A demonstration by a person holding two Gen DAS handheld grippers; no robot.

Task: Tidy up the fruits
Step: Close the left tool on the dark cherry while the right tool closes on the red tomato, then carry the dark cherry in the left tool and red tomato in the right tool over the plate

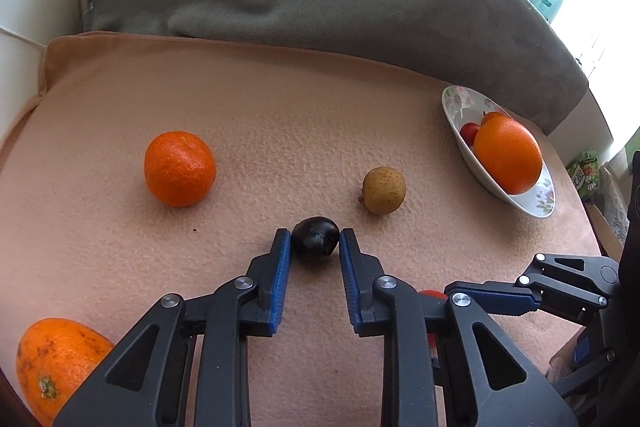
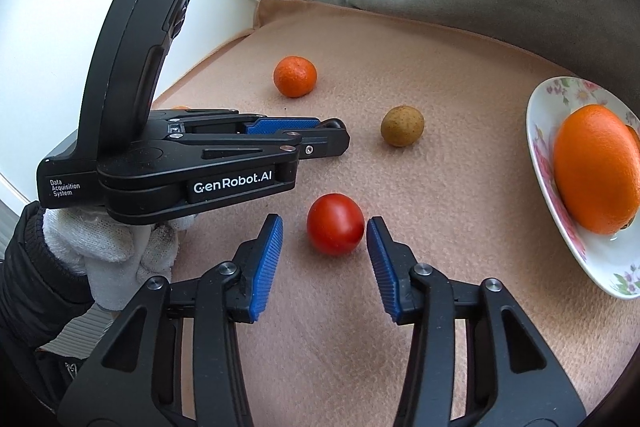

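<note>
the left tool is pinching the small dark fruit at its very fingertips, pads touching both sides while it sits on the peach blanket. the right tool is spread around the red tomato: its right pad looks to be just touching, its left pad is clear of it, so nothing is gripped there yet. the flowered plate lies off to the right, holding a large orange. a tangerine and a brownish round fruit are loose on the blanket. the risks: the tip-only hold on the dark fruit could let it squirt out on lifting; the round tomato could roll away if one pad pushes first; and the two tools are close enough to collide.
</note>
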